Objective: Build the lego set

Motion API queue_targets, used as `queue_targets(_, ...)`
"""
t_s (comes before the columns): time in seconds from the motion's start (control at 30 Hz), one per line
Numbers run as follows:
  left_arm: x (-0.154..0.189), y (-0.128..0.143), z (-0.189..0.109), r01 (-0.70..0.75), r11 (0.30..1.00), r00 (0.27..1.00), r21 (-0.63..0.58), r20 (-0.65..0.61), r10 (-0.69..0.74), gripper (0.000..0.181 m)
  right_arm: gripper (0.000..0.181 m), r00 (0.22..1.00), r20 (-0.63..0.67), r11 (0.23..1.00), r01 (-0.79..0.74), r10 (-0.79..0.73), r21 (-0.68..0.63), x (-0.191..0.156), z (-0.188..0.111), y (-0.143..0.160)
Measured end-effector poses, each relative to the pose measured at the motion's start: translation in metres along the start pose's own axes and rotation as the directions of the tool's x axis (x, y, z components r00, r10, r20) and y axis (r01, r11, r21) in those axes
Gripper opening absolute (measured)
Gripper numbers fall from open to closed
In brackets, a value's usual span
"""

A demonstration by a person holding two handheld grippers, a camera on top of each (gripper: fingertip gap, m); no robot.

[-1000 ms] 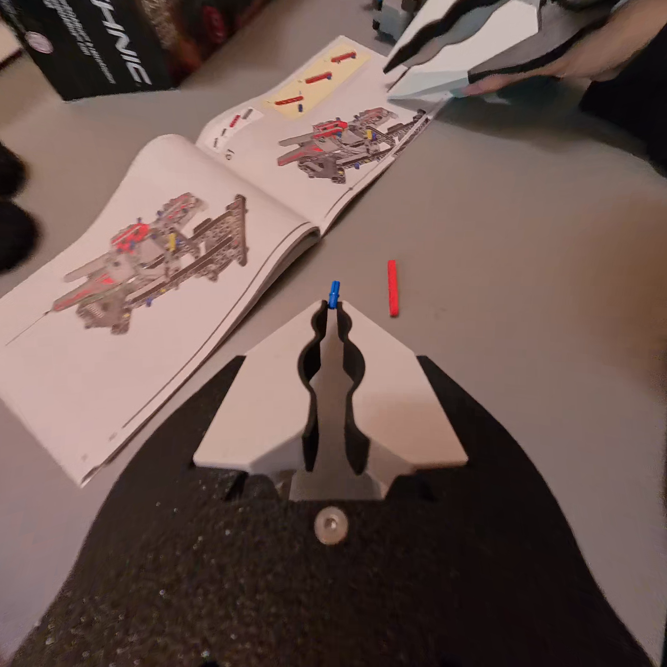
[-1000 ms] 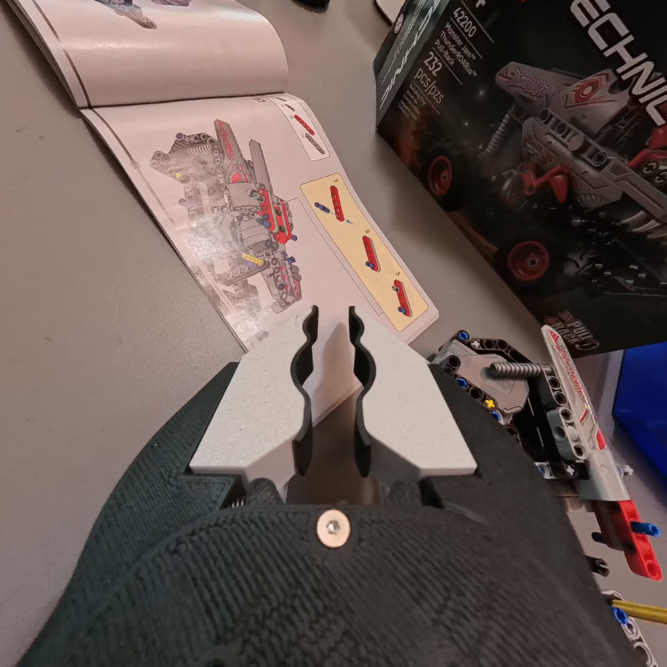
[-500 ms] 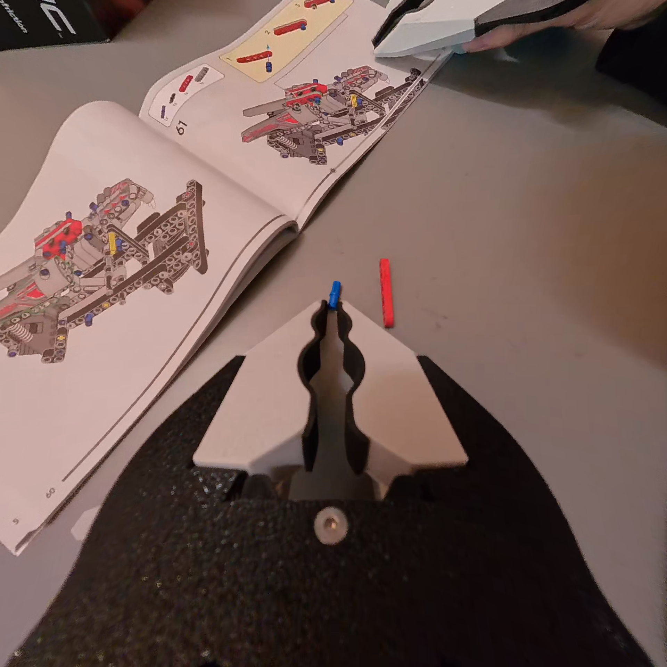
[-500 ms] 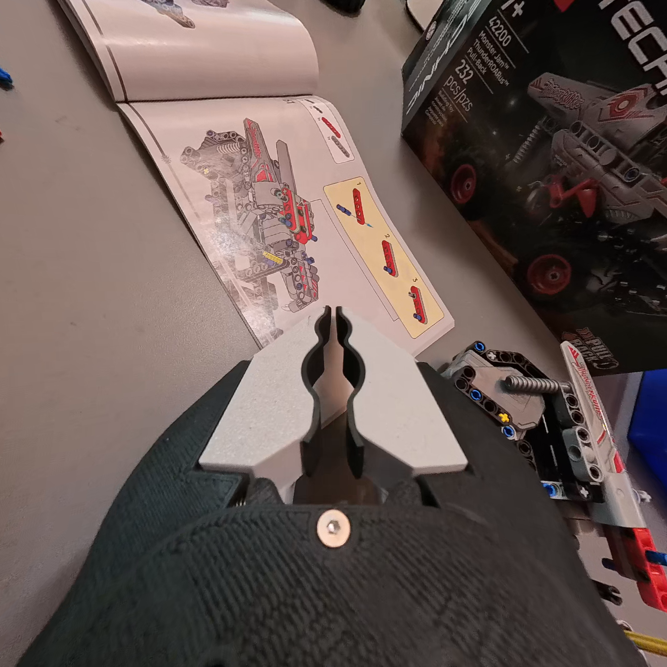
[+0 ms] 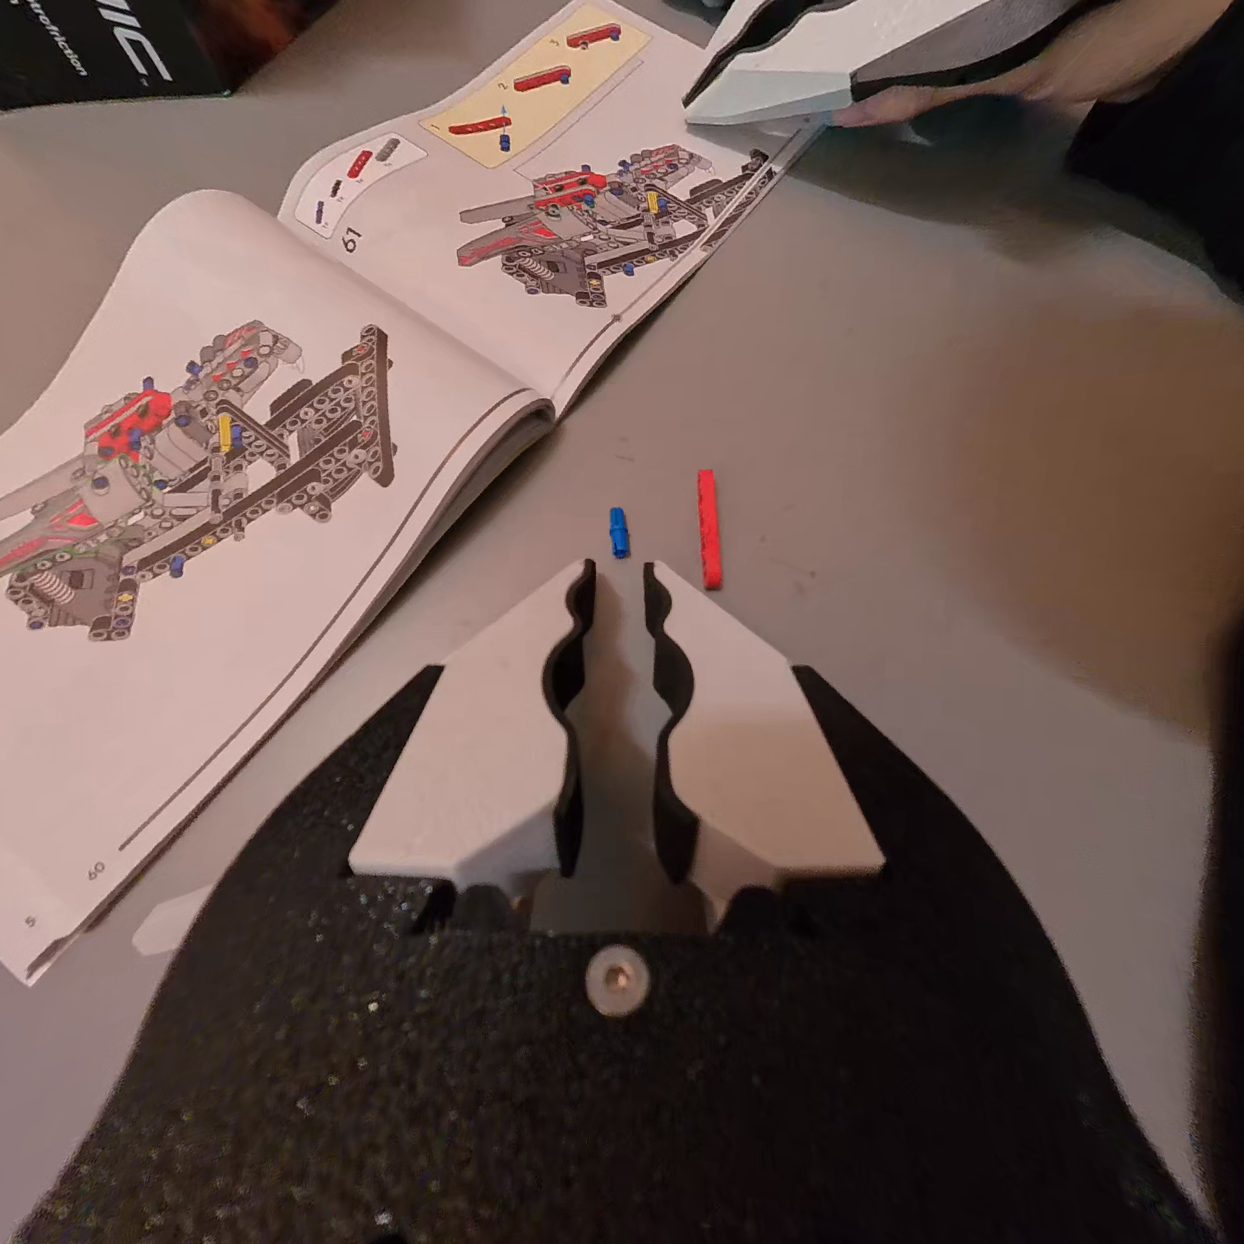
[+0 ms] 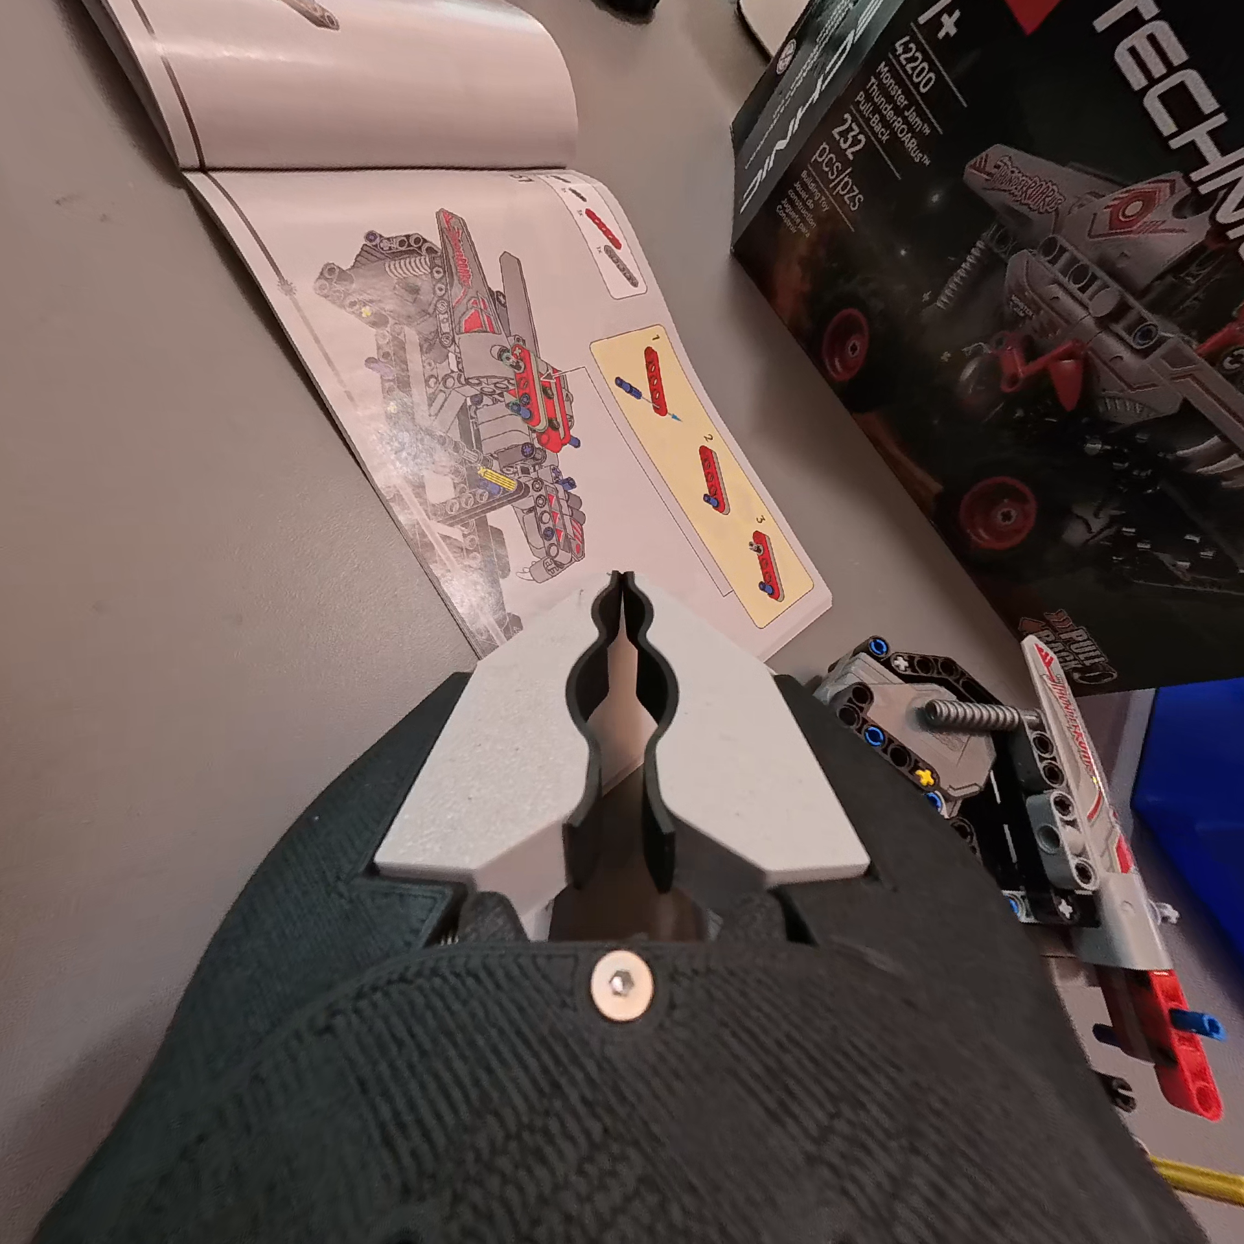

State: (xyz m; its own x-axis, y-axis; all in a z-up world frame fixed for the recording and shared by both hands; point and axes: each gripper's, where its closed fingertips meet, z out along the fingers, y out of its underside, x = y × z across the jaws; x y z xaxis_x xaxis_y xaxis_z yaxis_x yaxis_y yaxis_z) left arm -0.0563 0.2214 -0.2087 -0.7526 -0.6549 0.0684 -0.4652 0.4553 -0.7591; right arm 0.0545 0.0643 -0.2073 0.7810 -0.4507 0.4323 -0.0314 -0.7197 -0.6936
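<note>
A small blue pin [image 5: 617, 532] lay free beside a red beam [image 5: 707, 529]; the left gripper [image 5: 618, 569] stood parted, empty. The right gripper [image 6: 620, 579] was clenched, empty.

The table [image 5: 942, 471] looks like a smooth, matt grey laminate with faint scuffs. The instruction booklet [image 5: 283, 606] is paper with a slight sheen, its pages curling. The blue pin [image 5: 617, 532] and red beam [image 5: 707, 528] are smooth, hard plastic. The left gripper [image 5: 619, 572] has matt grey printed fingers [image 5: 498, 740], black inner pads that may be rubber, and a rough, speckled black body. The box [image 6: 1010, 303] is glossy printed cardboard.
</note>
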Motion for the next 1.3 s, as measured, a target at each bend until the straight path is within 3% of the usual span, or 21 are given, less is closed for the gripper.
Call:
queue_targets(0.4,0.003,0.0,0.009,-0.038,0.998,0.999,-0.046,0.007,0.039,0.003,0.001,0.998,-0.043,0.999,0.041,-0.041,0.008,0.002,-0.001,-0.001)
queue_targets(0.73,0.004,-0.009,-0.004,0.007,1.0,1.0,0.018,0.008,-0.007,0.01,0.03,0.97,-0.232,0.991,0.101,-0.078,0.088,0.025,-0.011,-0.01)
queue_targets(0.87,-0.016,-0.035,-0.048,-0.018,0.992,0.997,0.128,0.074,0.009,0.007,0.053,0.939,-0.321,0.986,0.153,-0.124,0.066,0.036,-0.01,-0.009)
queue_targets(0.97,-0.063,-0.051,-0.107,-0.066,0.982,0.969,0.179,0.245,0.02,0.007,0.058,0.896,-0.395,0.97,0.239,-0.203,0.044,0.04,-0.009,-0.013)
queue_targets(1.07,-0.139,-0.052,-0.179,-0.067,0.986,0.879,0.155,0.477,-0.015,0.017,0.058,0.86,-0.462,0.96,0.275,-0.219,0.057,0.045,-0.011,-0.02)
queue_targets(1.17,-0.206,-0.049,-0.24,0.022,0.992,0.75,0.121,0.654,-0.097,0.051,0.059,0.842,-0.504,0.963,0.261,-0.191,0.071,0.053,-0.014,-0.023)
queue_targets(1.23,-0.233,-0.065,-0.264,-0.041,0.989,0.7,0.145,0.711,-0.075,0.059,0.061,0.825,-0.528,0.961,0.27,-0.198,0.061,0.058,-0.016,-0.022)
queue_targets(1.3,-0.251,-0.078,-0.271,-0.127,0.978,0.69,0.167,0.723,-0.034,0.053,0.06,0.815,-0.544,0.96,0.275,-0.2,0.059,0.061,-0.018,-0.022)
